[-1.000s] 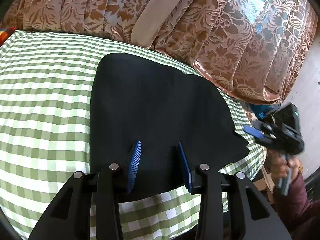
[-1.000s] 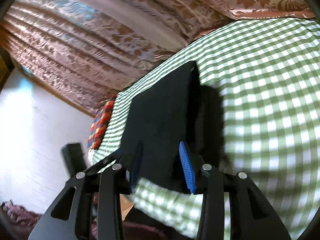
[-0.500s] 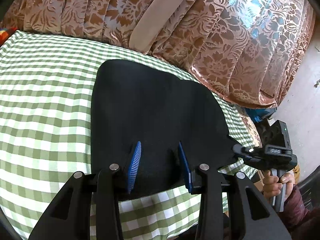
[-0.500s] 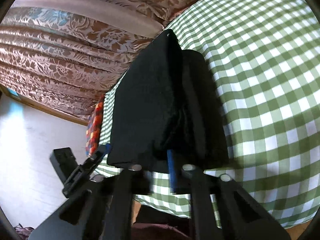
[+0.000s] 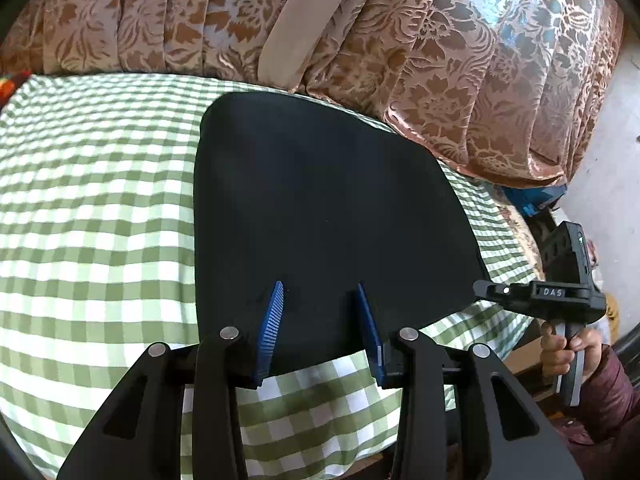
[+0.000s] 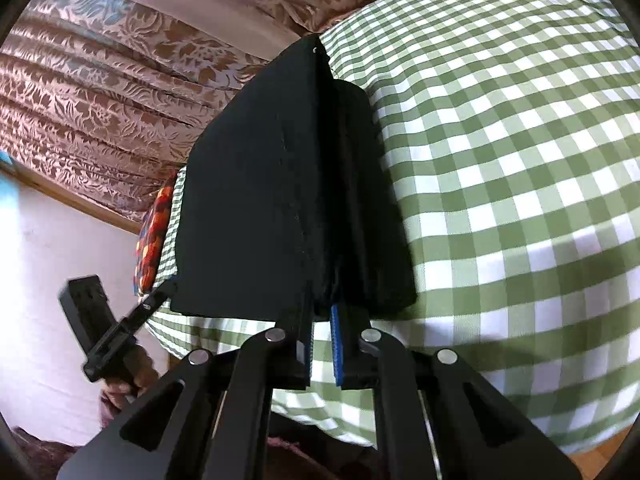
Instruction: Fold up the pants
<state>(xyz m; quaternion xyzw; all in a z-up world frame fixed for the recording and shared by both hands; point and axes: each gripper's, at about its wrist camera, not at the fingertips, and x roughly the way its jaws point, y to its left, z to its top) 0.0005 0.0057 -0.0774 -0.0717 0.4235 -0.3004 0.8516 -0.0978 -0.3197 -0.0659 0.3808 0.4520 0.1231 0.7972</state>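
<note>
The black pants (image 5: 328,208) lie folded on the green checked tablecloth (image 5: 92,216). My left gripper (image 5: 320,292) is open, its blue pads over the pants' near edge without gripping. My right gripper (image 6: 322,312) is shut on the pants' near right corner and lifts that edge of the pants (image 6: 256,184) into an upright fold. In the left wrist view the right gripper (image 5: 486,288) shows at the pants' right corner. In the right wrist view the left gripper (image 6: 160,294) shows at the left.
Brown floral curtains (image 5: 440,60) hang close behind the table. A colourful patterned cloth (image 6: 154,232) lies at the table's far end. The table's front edge (image 5: 320,432) is just below my left gripper. A white wall (image 6: 48,280) stands to the side.
My right gripper has moved in, closed on the pants' corner and lifted that edge. My left gripper has stayed open over the near edge.
</note>
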